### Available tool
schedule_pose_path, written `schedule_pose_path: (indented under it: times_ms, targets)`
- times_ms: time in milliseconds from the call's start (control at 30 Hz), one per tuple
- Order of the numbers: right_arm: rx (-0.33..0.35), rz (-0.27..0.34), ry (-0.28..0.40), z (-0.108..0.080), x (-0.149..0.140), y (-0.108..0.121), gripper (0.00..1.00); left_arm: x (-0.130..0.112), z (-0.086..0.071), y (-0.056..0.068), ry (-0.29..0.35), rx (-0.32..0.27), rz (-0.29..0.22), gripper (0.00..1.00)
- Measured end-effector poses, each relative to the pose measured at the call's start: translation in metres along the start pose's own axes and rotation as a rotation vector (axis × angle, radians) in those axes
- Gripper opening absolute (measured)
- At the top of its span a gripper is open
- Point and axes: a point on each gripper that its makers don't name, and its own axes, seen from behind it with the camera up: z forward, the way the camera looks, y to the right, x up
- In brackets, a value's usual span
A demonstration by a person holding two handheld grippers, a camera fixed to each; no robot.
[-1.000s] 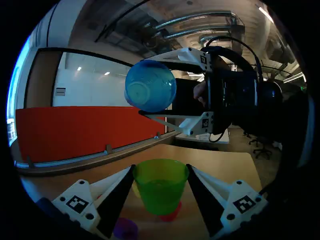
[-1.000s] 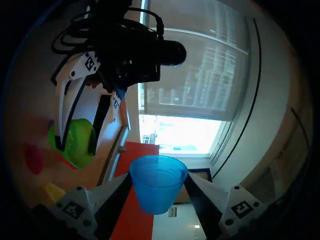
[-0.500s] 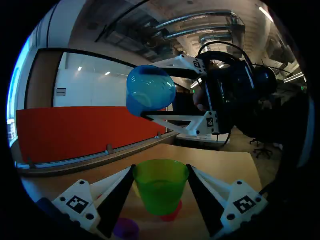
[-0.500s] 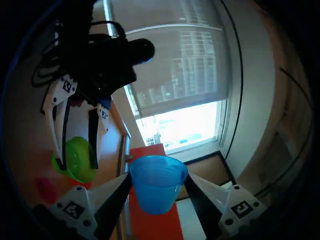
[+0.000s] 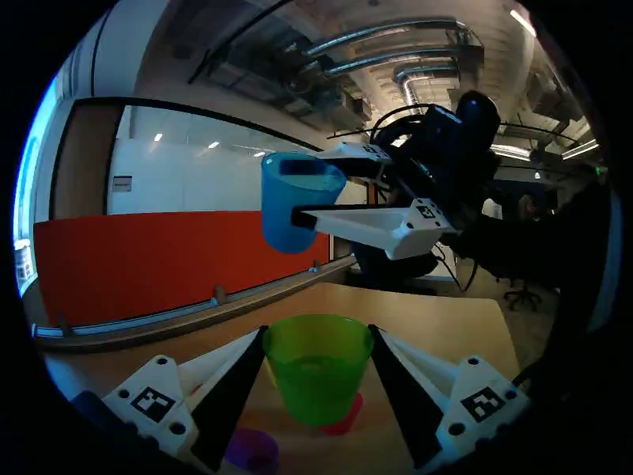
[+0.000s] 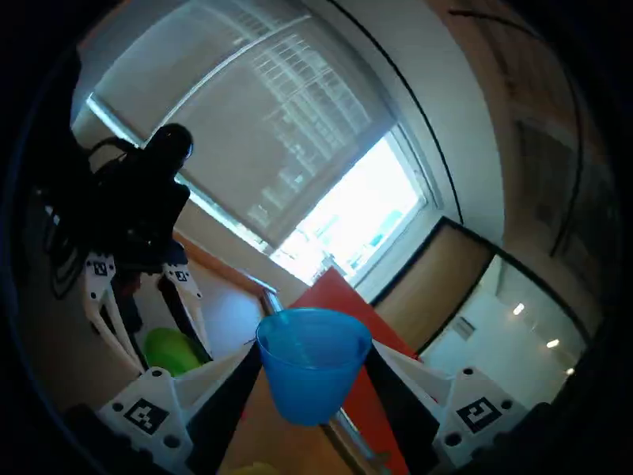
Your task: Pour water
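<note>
Gripping the green cup [image 5: 318, 366], which seems to hold water, the left gripper [image 5: 316, 342] hangs low over the desk [image 5: 443, 317]. The right gripper's [image 6: 314, 352] fingers clamp the blue cup [image 6: 312, 372] roughly upright, higher up. Pouring looks finished; next, lower both cups level.

Right tongs [image 5: 291, 190] are rotating back from the sideways pouring tilt, bringing the blue cup [image 5: 283, 226] upright, mouth now facing up.
</note>
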Motion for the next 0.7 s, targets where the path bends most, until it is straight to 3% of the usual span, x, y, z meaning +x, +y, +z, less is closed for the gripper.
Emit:
schedule_pose_path:
  times_ms: [367,467,700]
  targets:
    - [0.046,0.443,0.027,-0.0033,0.0020,0.0021,0.91,-0.0022,-0.0012,0.0015,-0.011,0.001,0.007,0.90]
    - [0.057,0.525,0.035,-0.0044,0.0041,0.0042,0.91,-0.0035,-0.0015,0.0007,-0.018,0.001,0.005,0.90]
    - [0.058,0.567,0.014,-0.0075,-0.0053,0.0029,0.91,-0.0051,-0.0055,-0.0035,-0.034,0.014,0.005,0.90]
